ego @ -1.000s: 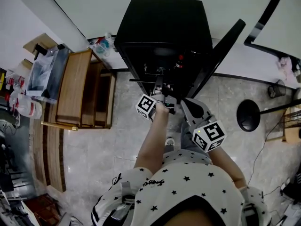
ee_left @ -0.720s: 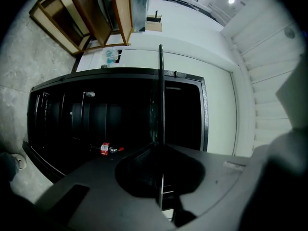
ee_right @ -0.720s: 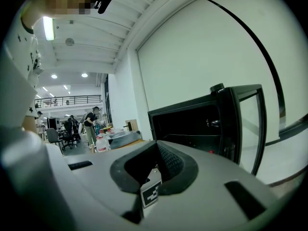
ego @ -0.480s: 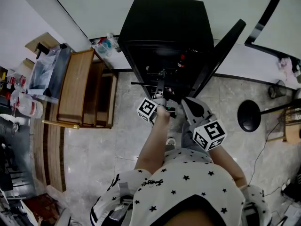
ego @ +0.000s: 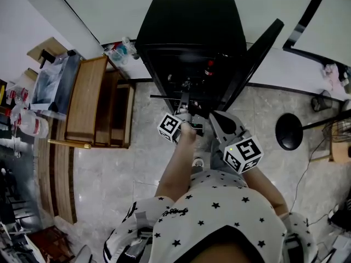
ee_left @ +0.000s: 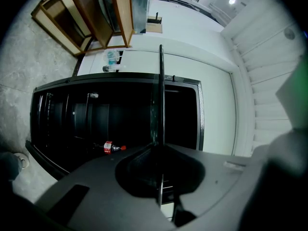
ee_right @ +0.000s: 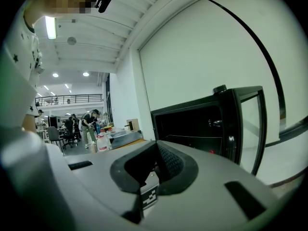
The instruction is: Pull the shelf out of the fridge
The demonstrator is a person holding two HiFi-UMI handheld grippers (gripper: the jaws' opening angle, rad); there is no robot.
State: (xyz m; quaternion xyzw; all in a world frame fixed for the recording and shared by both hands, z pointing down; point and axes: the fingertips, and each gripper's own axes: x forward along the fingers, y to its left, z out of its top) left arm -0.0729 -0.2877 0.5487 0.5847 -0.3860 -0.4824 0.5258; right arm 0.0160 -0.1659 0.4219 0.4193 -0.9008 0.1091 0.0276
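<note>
Slippage is the risk: the left gripper (ee_left: 160, 150) pinches only the thin near edge of the shelf (ee_left: 161, 95), partly out of the fridge (ego: 189, 32). A tilted pull could jam or drop it. The right gripper (ee_right: 156, 146), pressed together and empty, offers no support.

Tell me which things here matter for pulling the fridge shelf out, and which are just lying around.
Part of the job:
shelf
left gripper, jaws shut on the shelf's edge
fridge
open door

Just lying about:
red-capped bottle inside the fridge
wooden rack
plastic bottles by the wall
round black base
</note>
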